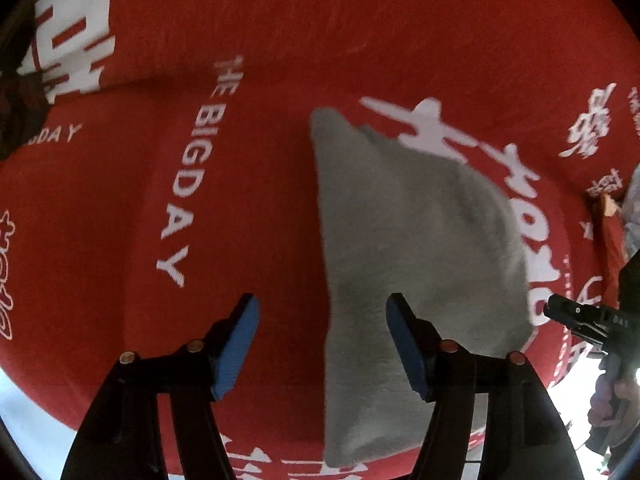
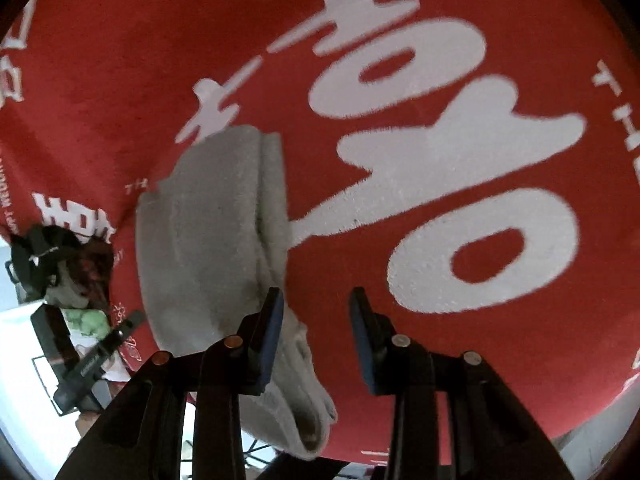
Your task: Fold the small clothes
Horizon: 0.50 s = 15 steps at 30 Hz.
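Because the left gripper [image 1: 322, 344] and right gripper [image 2: 316, 336] both stand unclenched and empty, the folded grey fleece garment [image 1: 404, 248] on the red printed cloth [image 1: 256, 184] may spring open unrestrained.

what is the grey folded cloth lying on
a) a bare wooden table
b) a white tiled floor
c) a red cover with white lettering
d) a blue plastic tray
c: the grey cloth lies flat on a red cover printed with white characters and the words THE BIGDAY.
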### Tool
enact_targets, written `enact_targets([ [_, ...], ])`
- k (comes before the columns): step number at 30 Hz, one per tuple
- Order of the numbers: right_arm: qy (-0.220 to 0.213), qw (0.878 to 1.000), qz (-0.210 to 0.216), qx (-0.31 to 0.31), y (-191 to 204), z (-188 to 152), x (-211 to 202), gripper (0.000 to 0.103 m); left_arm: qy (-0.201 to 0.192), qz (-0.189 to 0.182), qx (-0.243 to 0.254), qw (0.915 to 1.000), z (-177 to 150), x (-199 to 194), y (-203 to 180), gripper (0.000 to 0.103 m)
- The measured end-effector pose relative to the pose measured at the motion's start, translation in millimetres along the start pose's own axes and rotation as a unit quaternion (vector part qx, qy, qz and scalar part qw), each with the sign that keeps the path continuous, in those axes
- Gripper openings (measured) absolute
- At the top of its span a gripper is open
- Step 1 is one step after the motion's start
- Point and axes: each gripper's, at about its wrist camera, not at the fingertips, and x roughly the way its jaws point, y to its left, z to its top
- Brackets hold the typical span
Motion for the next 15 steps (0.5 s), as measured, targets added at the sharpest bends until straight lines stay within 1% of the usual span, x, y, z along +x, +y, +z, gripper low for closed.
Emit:
enact_targets([
  [2, -0.012, 0.999, 0.016, -0.032, 16, -4, -10, 0.027, -0.004, -0.013, 0.012, 0.9998, 2, -3, -12, 0.067],
  [3, -0.013, 0.998, 0.028, -0.052, 29, -6, -12, 0.023, -0.003, -0.022, 0.019, 0.9996, 1, -6, -18, 0.067],
  [4, -0.008, 0.997, 0.037, -0.068, 40, -7, -10, 0.018, 0.001, -0.032, 0.027, 0.9991, 0, -5, -25, 0.067],
  [6, 0.006, 0.994, 0.041, -0.097, 60, -11, -2, 0.016, 0.014, -0.041, 0.037, 0.9983, -4, 3, -38, 0.067],
  [8, 0.022, 0.992, 0.017, -0.124, 79, -14, 16, 0.016, 0.024, -0.044, 0.042, 0.9979, -10, 13, -44, 0.067],
  [9, 0.029, 0.991, 0.003, -0.131, 83, -16, 25, 0.016, 0.032, -0.039, 0.043, 0.9978, -13, 21, -46, 0.067],
  [10, 0.038, 0.99, -0.023, -0.137, 81, -20, 38, 0.016, 0.039, -0.027, 0.042, 0.998, -16, 30, -47, 0.067],
  [11, 0.045, 0.989, -0.041, -0.138, 77, -21, 47, 0.007, 0.044, -0.018, 0.042, 0.998, -20, 36, -46, 0.067],
  [12, 0.051, 0.988, -0.055, -0.136, 68, -24, 54, 0.002, 0.044, -0.01, 0.043, 0.998, -22, 39, -46, 0.067],
  [13, 0.055, 0.988, -0.056, -0.129, 60, -26, 60, 0.0, 0.043, -0.006, 0.046, 0.998, -23, 40, -45, 0.067],
  [14, 0.049, 0.991, -0.039, -0.116, 53, -26, 59, 0.0, 0.043, -0.004, 0.048, 0.9979, -25, 39, -45, 0.067],
  [15, 0.048, 0.992, -0.034, -0.109, 50, -26, 58, 0.0, 0.044, -0.005, 0.048, 0.9978, -25, 38, -45, 0.067],
])
